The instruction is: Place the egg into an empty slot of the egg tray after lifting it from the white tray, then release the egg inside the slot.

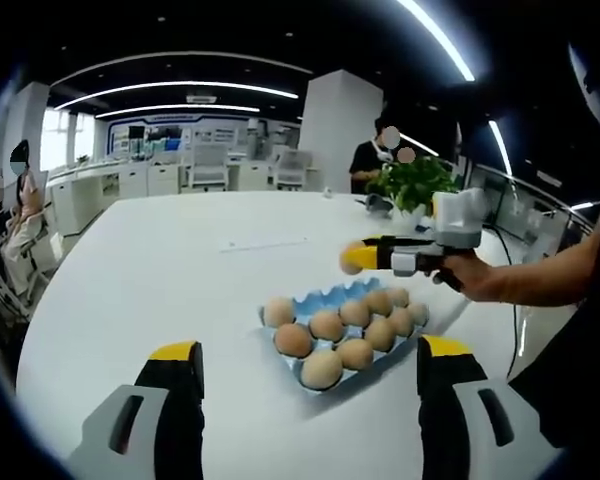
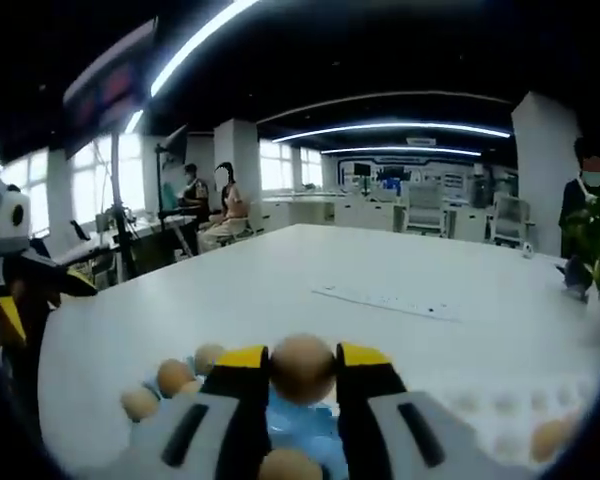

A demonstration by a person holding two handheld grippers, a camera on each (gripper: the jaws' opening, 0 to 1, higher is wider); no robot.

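Note:
A blue egg tray (image 1: 320,297) lies on the white table and holds several brown eggs (image 1: 327,325). My left gripper (image 1: 310,352) hovers in front of it, open, with nothing between its yellow-tipped fingers. My right gripper (image 1: 365,257) comes in from the right above the tray's far side, shut on a brown egg (image 1: 351,262). In the right gripper view that egg (image 2: 302,368) sits clamped between the jaws of the right gripper (image 2: 302,360), above the blue tray (image 2: 298,428). The white tray (image 2: 485,405) lies at the lower right with an egg (image 2: 548,437) in it.
A potted plant (image 1: 415,185) stands at the table's far right edge. A thin paper strip (image 1: 263,244) lies mid-table. A person stands behind the plant (image 1: 365,165); others sit off the table's left side (image 2: 225,205). The white table (image 1: 160,280) stretches wide to the left.

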